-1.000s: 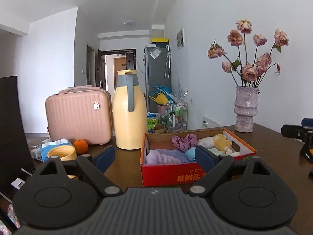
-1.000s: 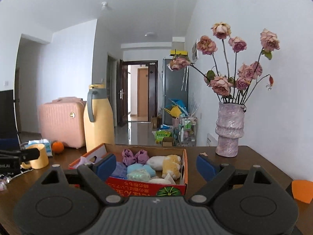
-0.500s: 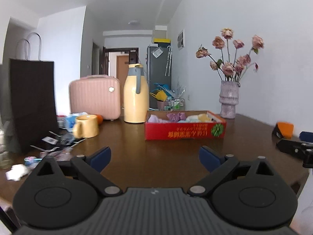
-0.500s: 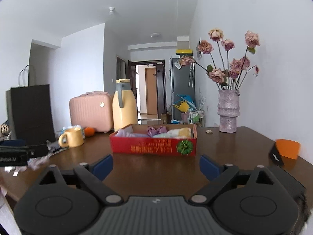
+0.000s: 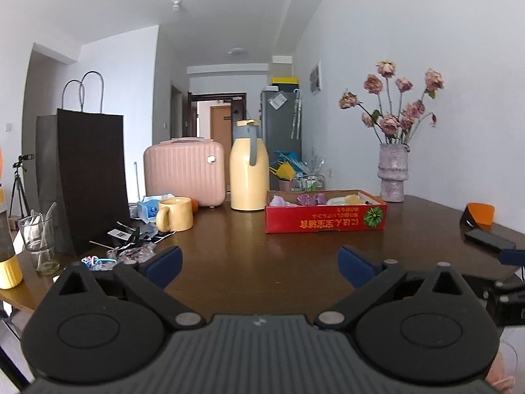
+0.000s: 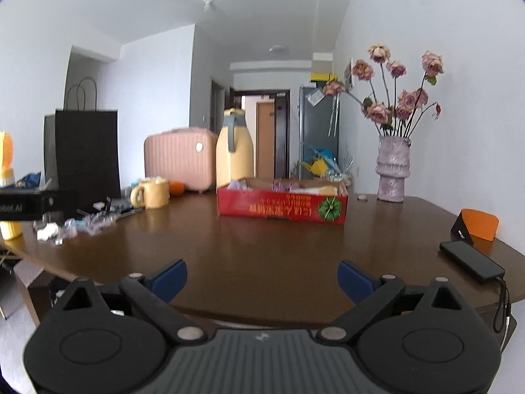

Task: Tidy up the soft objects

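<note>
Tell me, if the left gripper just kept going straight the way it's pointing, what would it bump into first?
Probably the red box of soft things. The left gripper is open and empty, aimed slightly down across bare table, with nothing between. Depth is hard to judge, so it might touch the tabletop first.

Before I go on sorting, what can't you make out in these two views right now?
- Soft items in the red box: both views, front wall hides most of them.
- Clutter left of the yellow mug: right view, blurred.
- Box print: too small to read.
</note>
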`<state>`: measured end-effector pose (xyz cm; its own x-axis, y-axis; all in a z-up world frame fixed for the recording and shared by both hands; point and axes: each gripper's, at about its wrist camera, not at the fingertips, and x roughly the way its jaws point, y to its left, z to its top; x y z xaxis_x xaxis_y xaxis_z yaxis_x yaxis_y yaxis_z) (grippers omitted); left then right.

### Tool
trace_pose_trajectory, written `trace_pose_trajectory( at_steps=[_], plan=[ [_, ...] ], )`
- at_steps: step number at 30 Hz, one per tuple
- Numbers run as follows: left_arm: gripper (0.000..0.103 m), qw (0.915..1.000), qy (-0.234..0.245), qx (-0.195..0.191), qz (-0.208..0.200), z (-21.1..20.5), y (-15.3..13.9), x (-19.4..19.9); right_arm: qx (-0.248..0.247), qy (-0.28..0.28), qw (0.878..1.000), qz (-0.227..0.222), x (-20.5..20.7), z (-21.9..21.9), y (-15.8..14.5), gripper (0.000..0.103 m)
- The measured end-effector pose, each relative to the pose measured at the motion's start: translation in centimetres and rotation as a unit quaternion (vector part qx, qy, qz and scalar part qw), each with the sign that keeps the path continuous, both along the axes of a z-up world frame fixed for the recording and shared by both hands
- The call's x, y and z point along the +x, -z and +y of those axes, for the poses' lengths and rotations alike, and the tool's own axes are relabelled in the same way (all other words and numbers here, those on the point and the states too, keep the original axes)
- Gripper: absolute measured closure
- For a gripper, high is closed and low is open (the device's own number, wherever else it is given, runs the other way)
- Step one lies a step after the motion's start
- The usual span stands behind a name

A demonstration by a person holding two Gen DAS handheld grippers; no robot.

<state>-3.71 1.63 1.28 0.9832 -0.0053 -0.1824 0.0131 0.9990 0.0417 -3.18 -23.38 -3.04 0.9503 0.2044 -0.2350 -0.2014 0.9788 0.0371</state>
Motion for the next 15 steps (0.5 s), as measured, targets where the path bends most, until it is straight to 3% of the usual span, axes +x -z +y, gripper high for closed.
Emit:
trace_pose_trajectory(
  at_steps=[15],
  plan=[
    [0.0, 1.0, 0.007, 0.004, 0.005, -0.2, 0.2, 0.2, 0.033, 0.007, 0.999, 0.009, 0.8, -1.2, -0.3, 0.003]
  ],
)
